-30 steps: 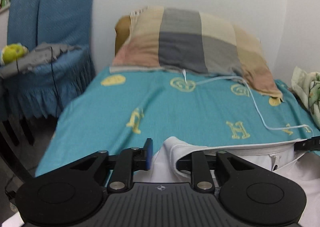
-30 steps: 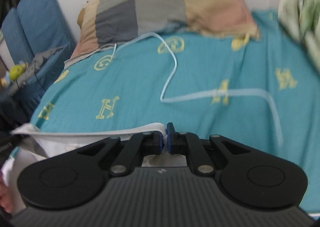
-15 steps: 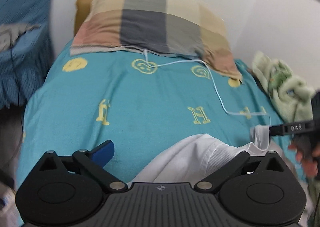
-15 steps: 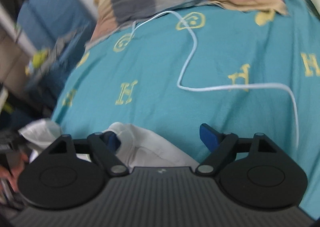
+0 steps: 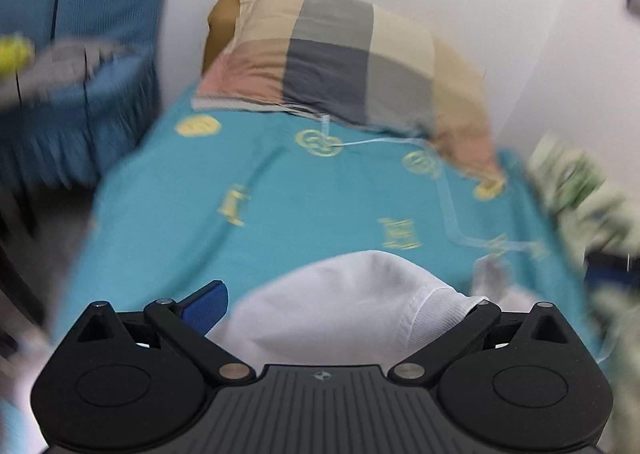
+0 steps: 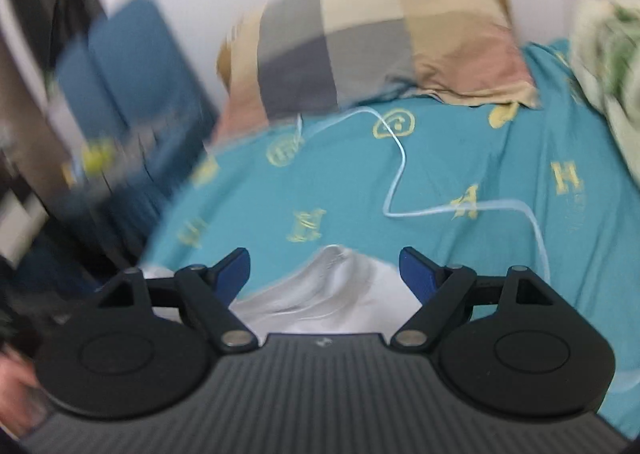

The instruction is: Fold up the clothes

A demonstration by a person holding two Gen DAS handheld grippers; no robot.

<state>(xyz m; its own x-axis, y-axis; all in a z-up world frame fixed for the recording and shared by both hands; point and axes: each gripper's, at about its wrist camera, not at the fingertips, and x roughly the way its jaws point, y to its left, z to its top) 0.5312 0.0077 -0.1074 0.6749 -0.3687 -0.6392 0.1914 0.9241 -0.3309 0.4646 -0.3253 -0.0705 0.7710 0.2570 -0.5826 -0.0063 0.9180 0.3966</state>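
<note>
Change since a second ago: both grippers, then pinched onto the white hem, now stand spread wide, and the cloth has dropped onto the bed.
Left gripper (image 5: 344, 304): jaws fully apart, holding nothing; one blue pad shows at the left, the other is hidden behind the cloth.
Right gripper (image 6: 324, 272): jaws fully apart, holding nothing; both blue pads visible on either side of the cloth.
White soft knit garment with stitched ribbed hem (image 5: 352, 294): lies mounded on the near end of the bed, right in front of both grippers; in the right wrist view its near edge (image 6: 332, 286) is blurred.
Fold state: cannot be told; only a rounded hump and one hem band show.
Handling, by judgement: light, limp, no stiffness; likely to sag and bunch when lifted, not fragile, not slippery.
Hold points, by judgement: the double-stitched hem band, one gripper toward each end, gives the firmest bite.
Teal bedspread with yellow letter motifs (image 5: 304, 206): bears the garment.
Thin white cable (image 6: 394, 166): loops across the bedspread beyond the garment; a snag risk.
Checked beige, grey and pink pillow (image 5: 344, 66): at the head of the bed, against the wall.
</note>
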